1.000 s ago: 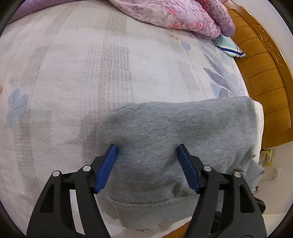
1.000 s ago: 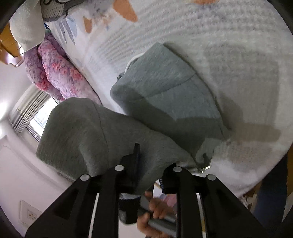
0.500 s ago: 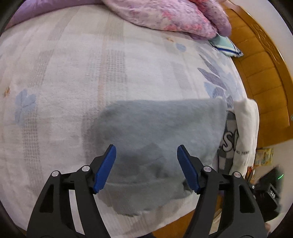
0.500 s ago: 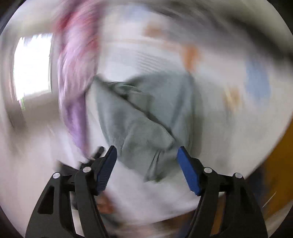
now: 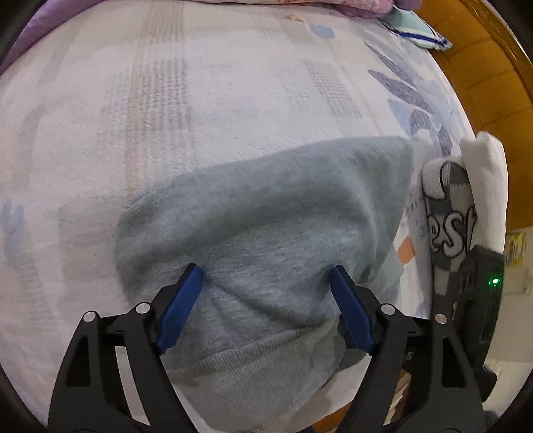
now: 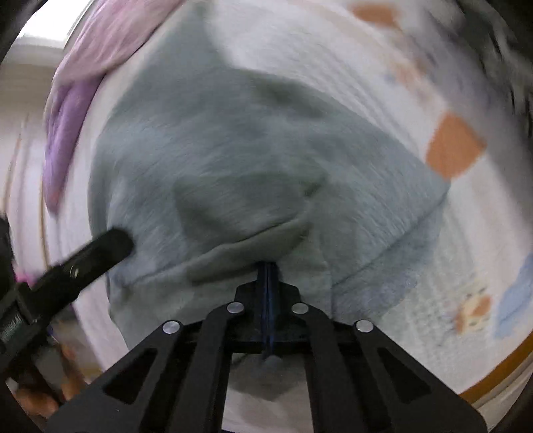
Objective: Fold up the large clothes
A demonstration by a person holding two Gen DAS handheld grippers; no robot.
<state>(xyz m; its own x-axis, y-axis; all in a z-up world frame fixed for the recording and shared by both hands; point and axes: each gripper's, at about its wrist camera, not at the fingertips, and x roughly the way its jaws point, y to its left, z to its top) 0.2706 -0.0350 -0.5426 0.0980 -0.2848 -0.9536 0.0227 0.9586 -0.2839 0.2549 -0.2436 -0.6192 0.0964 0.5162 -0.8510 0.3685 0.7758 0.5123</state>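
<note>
A grey sweatshirt lies folded on the patterned bed sheet, its ribbed hem toward the bed's near edge. My left gripper points down over it. Its jaws are opening and stand wide, with the cloth bunched between the blue pads. The right wrist view is blurred. There my right gripper is shut, its tips against a fold of the sweatshirt; I cannot tell whether any cloth is pinched. One black finger of the left gripper rests on the garment's left side.
A folded lettered garment and a white one sit at the sheet's right edge. A pink and purple quilt lies beyond the sweatshirt. The wooden headboard and a striped pillow are at the far right.
The sweatshirt went from hanging off my left gripper to lying on the bed, and that gripper sank closer. My right gripper let go, swung round with open jaws, then shut at a fold.
</note>
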